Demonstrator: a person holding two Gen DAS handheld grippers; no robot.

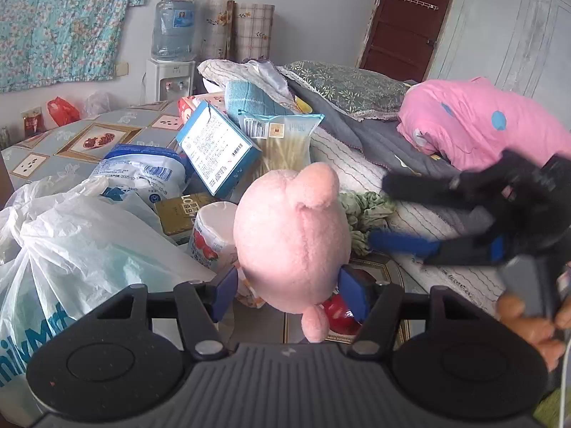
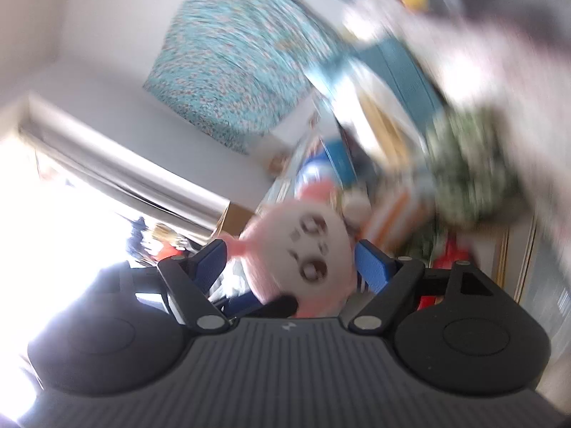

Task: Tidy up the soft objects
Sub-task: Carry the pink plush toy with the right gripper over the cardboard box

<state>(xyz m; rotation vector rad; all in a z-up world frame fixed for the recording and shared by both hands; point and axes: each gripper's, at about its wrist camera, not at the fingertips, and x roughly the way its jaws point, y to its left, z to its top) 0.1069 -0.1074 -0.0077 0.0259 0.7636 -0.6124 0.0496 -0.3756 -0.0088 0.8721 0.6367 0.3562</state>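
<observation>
Left wrist view: cluttered patterned table (image 1: 71, 149) beside a heaped bed (image 1: 357, 164).

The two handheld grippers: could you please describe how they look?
Both look alike: the left gripper and right gripper have black linkage arms with silver pivot pins, blue finger pads, and a ribbed dark grey body flanked by two round black housings. No sleeve shows.

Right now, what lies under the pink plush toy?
Under the pink plush toy, a red apple picture on the patterned tabletop shows; the toy covers the rest.
</observation>
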